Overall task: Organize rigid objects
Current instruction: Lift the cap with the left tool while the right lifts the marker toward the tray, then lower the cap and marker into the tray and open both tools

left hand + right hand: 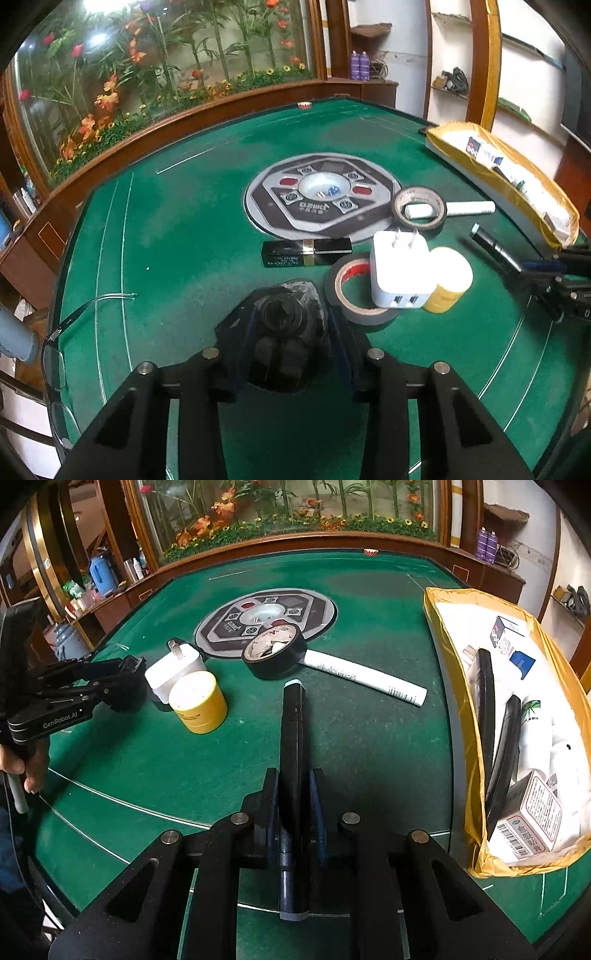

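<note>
My left gripper [290, 325] is shut on a dark grey lumpy object [291, 314] just above the green table. Ahead of it lie a black lipstick box [306, 252], a black tape roll with red core [354, 295], a white plug adapter [400, 275], a yellow jar [448, 280], and another tape roll [419, 210] on a white tube [471, 208]. My right gripper [293, 794] is shut on a long black marker [293, 738] that points forward. The yellow-lined box [443, 627] stands to its right. The left gripper [122, 686] shows beside the adapter [173, 672].
The box holds black handles [485, 701], a white bottle and small cartons [532, 812]. A round control panel [266, 618] sits mid-table. Eyeglasses [55, 354] lie at the table's left edge. A wooden rail and glass planter bound the far side.
</note>
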`<action>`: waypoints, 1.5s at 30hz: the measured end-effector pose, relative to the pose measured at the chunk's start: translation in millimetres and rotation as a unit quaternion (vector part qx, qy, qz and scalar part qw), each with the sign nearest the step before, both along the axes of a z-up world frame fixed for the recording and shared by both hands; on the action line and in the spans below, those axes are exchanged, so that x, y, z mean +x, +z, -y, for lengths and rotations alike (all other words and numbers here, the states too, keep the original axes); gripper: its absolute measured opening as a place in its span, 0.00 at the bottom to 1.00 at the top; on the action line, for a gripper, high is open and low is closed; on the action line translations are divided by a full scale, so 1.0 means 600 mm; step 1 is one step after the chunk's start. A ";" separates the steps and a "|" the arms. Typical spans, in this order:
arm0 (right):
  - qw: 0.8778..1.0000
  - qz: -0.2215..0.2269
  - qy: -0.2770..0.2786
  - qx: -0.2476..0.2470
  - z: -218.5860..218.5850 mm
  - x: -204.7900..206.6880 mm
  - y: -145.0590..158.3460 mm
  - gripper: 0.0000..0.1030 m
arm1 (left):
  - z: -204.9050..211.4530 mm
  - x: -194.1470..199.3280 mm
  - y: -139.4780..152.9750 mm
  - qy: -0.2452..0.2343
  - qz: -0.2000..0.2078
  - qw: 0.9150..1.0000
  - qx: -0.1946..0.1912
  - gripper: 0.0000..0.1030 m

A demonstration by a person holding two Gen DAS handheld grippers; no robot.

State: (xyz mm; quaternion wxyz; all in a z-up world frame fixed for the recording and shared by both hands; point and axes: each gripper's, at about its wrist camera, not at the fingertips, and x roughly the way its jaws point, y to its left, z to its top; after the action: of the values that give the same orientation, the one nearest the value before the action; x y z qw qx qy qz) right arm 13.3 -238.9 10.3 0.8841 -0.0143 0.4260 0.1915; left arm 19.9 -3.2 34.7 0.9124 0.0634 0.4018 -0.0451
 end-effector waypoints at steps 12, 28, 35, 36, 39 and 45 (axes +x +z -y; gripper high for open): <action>0.999 0.016 -0.006 0.035 0.021 -0.016 0.024 0.15 | 0.033 -0.020 0.048 -0.030 0.041 0.996 -0.077 0.38; 0.990 0.053 -0.084 0.098 0.165 -0.034 0.069 0.15 | 0.239 0.021 0.077 -0.129 0.018 0.979 -0.156 0.38; 0.983 0.069 -0.136 0.103 0.262 -0.027 0.087 0.15 | 0.347 0.080 0.086 -0.154 -0.008 0.969 -0.191 0.38; 0.982 0.069 -0.145 0.103 0.278 -0.022 0.089 0.15 | 0.361 0.087 0.085 -0.157 -0.011 0.969 -0.193 0.38; 0.979 0.064 -0.164 0.101 0.316 -0.003 0.095 0.15 | 0.399 0.108 0.076 -0.163 -0.025 0.964 -0.207 0.38; 0.978 0.043 -0.184 0.086 0.361 0.063 0.091 0.15 | 0.439 0.139 0.052 -0.147 -0.040 0.965 -0.215 0.38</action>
State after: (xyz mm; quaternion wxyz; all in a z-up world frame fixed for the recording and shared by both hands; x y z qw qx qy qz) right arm 51.2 -455.6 65.1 0.9197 0.1326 0.3645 0.0604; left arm 103.5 -266.4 65.8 0.8713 -0.0776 0.4047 -0.2665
